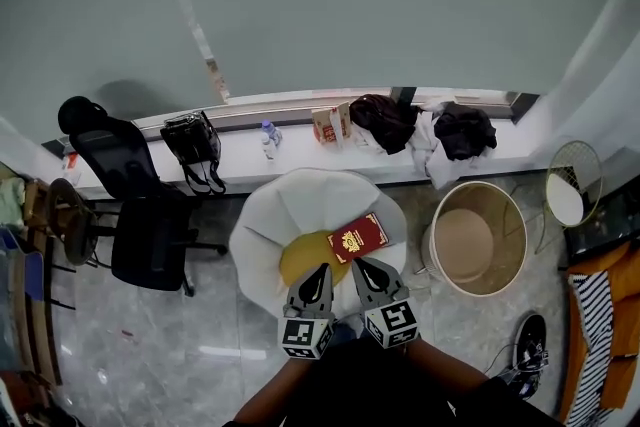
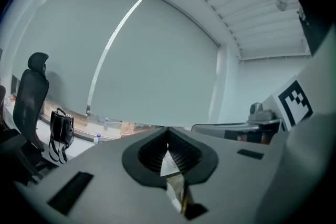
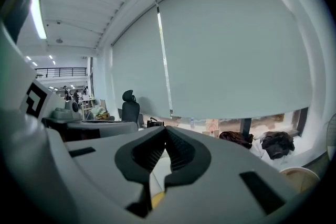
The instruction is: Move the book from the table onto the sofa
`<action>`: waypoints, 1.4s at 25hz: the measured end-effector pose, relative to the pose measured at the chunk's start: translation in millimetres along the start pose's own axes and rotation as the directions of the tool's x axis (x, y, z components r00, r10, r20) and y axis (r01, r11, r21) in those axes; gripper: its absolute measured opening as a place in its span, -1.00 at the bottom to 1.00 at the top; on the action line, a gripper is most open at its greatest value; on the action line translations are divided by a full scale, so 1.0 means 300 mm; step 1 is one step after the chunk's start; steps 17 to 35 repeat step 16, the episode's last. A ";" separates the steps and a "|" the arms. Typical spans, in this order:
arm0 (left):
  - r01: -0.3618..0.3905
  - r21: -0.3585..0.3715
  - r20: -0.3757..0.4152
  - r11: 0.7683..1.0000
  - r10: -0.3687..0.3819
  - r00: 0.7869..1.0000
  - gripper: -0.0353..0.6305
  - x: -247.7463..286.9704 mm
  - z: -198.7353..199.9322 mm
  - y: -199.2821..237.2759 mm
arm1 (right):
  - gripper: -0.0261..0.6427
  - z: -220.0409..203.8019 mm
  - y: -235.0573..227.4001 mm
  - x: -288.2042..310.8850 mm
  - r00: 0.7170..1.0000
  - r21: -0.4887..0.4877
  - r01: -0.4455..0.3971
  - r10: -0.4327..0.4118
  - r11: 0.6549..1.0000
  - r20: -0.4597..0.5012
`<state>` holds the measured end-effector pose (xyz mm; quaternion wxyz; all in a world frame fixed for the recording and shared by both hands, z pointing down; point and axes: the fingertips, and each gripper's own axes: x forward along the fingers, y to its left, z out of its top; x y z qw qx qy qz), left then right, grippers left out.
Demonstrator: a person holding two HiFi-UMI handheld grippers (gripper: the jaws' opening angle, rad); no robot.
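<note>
Head view: the red book point(image 1: 358, 237) lies on the white sofa point(image 1: 300, 200), partly over a yellow cushion point(image 1: 303, 260), with its near edge just ahead of both claw tips. The left claw point(image 1: 320, 273) and right claw point(image 1: 362, 267) sit side by side below it, each closed and empty.

Left gripper view: the left claw's jaws meet with nothing between them. A black handbag point(image 2: 61, 128) and an office chair point(image 2: 29, 97) show at the left.

Right gripper view: the right claw's jaws are together and empty. A pale blind point(image 3: 231, 44) fills the background, with dark clothes point(image 3: 276, 142) at lower right.

book point(image 1: 358, 237): glossy cover | sofa point(image 1: 290, 200): matt white cloth | floor point(image 1: 150, 355): polished stone
</note>
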<state>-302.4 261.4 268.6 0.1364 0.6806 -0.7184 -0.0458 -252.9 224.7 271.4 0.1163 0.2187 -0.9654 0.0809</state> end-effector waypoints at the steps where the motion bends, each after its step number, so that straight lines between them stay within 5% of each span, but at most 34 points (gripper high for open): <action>1: -0.002 0.009 0.012 1.000 0.001 1.000 -0.85 -0.011 0.011 -0.011 | -0.88 0.012 0.012 -0.012 1.000 -0.014 -0.003 0.003 1.000 0.013; 35: -0.050 -0.018 0.029 0.999 0.051 0.998 -0.85 -0.065 0.001 -0.041 | -0.88 0.011 0.068 -0.068 0.999 -0.010 -0.032 0.032 0.999 0.014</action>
